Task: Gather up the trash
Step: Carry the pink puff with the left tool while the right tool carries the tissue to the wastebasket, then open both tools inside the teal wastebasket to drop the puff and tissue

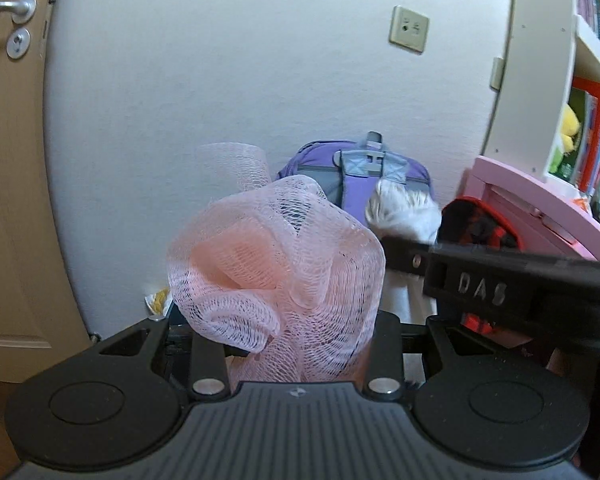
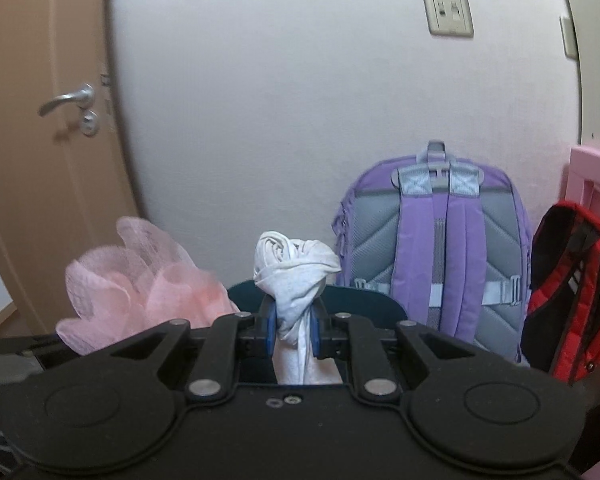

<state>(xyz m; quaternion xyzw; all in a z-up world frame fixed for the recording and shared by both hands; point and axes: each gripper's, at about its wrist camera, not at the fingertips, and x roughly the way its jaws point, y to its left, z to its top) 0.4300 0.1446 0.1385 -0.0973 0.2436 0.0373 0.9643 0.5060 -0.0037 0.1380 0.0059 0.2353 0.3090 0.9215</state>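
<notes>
Pink mesh puff (image 1: pixel 276 264) clamped in left tongs (image 1: pixel 296 332); twisted white cloth (image 2: pixel 296 280) pinched in right tongs (image 2: pixel 294 330).

I see soft, even indoor light with a cool cast on the wall (image 1: pixel 240 100) and no glare. The fisheye bends the door (image 2: pixel 40 140) and shelf unit (image 1: pixel 540 80) hard at the edges. My right view is slightly blurred; shadows are faint.

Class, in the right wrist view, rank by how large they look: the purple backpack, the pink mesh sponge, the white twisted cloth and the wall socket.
1. Purple backpack.
2. Pink mesh sponge, though nearness to the camera inflates it.
3. White twisted cloth, likewise near, held in the right claw.
4. Wall socket.
</notes>
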